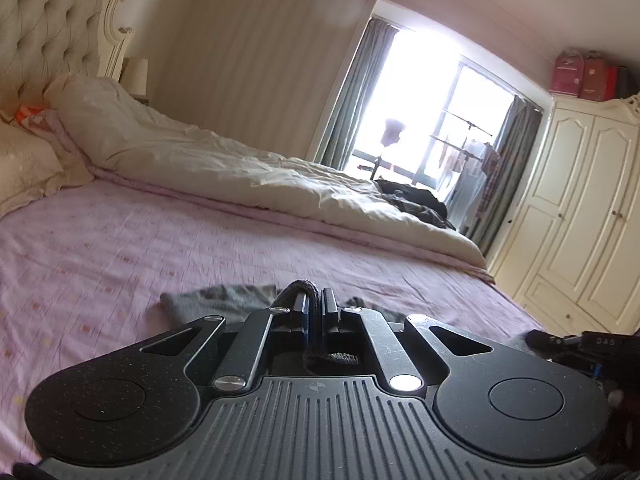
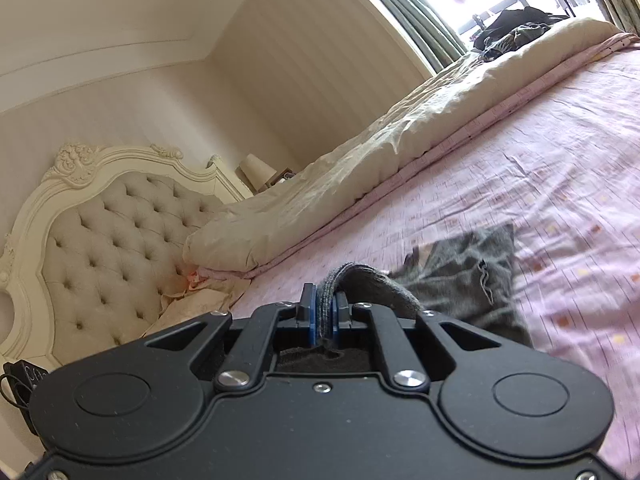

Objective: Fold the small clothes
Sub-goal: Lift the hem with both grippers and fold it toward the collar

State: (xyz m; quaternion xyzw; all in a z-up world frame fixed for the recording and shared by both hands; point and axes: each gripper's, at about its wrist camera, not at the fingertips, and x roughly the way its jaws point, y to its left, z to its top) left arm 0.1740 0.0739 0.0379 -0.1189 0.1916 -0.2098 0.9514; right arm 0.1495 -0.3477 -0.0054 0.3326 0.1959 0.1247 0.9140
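Observation:
A small grey knit garment [image 1: 224, 298] lies on the pink bed sheet [image 1: 120, 248]. My left gripper [image 1: 314, 304] is shut on a bunched edge of it, lifted just above the sheet. In the right wrist view the same grey garment [image 2: 460, 280] spreads to the right on the pink sheet [image 2: 560, 160]. My right gripper [image 2: 325, 304] is shut on another folded edge of it. Much of the garment is hidden behind the gripper bodies.
A cream duvet [image 1: 240, 168] lies bunched along the far side of the bed, with dark clothes [image 1: 416, 200] on its end. A tufted headboard [image 2: 108, 248] and pillows [image 1: 28, 164] are at the head. A white wardrobe [image 1: 576, 208] stands past the bed's foot.

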